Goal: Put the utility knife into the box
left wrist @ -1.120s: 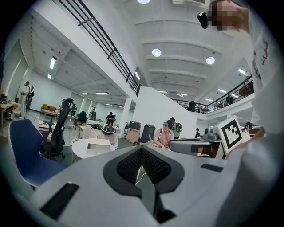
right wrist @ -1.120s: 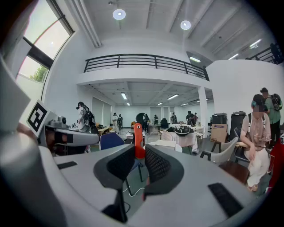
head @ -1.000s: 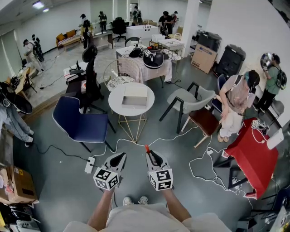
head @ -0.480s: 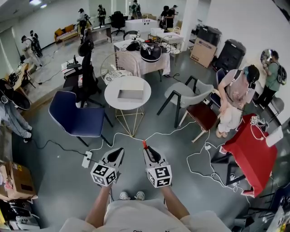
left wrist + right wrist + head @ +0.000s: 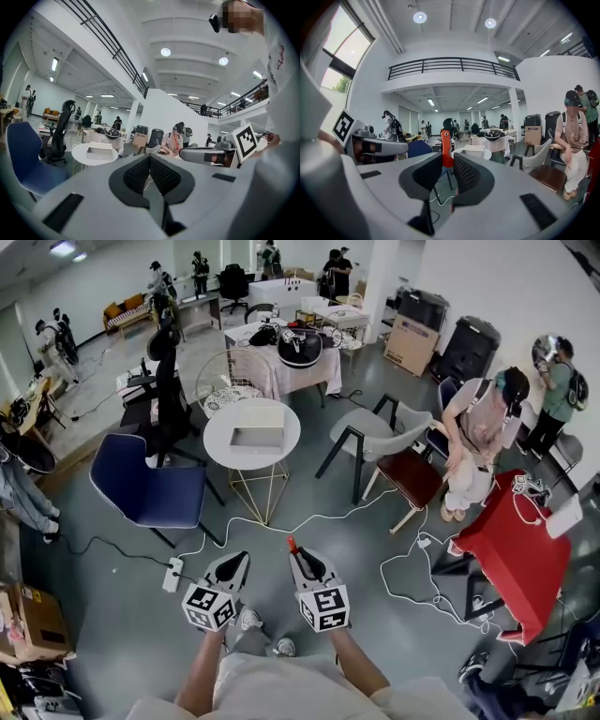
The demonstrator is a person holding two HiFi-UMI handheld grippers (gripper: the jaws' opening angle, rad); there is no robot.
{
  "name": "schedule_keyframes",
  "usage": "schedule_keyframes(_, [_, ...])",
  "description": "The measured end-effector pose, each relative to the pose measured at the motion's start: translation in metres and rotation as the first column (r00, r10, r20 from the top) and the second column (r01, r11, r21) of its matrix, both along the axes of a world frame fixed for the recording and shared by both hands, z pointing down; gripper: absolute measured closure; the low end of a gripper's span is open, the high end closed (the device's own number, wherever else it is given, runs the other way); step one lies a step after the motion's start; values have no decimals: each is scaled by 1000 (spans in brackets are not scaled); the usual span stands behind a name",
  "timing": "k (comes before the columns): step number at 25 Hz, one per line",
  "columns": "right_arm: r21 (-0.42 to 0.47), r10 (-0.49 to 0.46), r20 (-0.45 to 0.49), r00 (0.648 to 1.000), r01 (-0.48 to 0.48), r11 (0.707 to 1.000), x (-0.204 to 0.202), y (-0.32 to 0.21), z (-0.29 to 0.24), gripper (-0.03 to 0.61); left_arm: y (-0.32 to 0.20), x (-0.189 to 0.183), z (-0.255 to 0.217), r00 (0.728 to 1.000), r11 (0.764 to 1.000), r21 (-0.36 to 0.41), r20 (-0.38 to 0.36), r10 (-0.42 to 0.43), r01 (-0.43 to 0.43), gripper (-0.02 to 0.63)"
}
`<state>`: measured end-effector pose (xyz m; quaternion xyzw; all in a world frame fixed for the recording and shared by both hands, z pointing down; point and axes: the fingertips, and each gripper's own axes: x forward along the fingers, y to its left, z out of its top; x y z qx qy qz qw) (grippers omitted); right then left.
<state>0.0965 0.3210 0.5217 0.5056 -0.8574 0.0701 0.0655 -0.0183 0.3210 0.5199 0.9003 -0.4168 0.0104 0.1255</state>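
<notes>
Right gripper [image 5: 302, 562] jaws on utility knife [image 5: 446, 147], left gripper [image 5: 235, 564] jaws together; cable [image 5: 281, 520], blue chair [image 5: 150, 489] before box [image 5: 255, 442].

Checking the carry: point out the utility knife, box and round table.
utility knife [image 5: 446, 147], right gripper view, red handle
box [image 5: 99, 155], left gripper view, front wall
round table [image 5: 217, 440], head view, bare top

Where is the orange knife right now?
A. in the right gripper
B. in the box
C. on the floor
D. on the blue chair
A: the knife sticks up from between the jaws of the right gripper, which are clamped on it.
</notes>
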Motion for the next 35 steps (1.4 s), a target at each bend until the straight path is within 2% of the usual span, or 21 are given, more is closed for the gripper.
schedule_keyframes(8, [-10, 10, -12, 1000, -11, 1000, 1, -27, 4, 499, -30, 6, 7, 1000, 1000, -16, -6, 22, -22, 603])
schedule_keyframes(19, [0, 37, -41, 998, -37, 999, -3, -128, 2, 499, -141, 10, 4, 997, 998, 2, -30, 70, -70, 601])
schedule_keyframes(35, [34, 72, -45, 996, -71, 997, -73, -296, -34, 499, -313, -53, -32, 993, 992, 40, -28, 119, -117, 601])
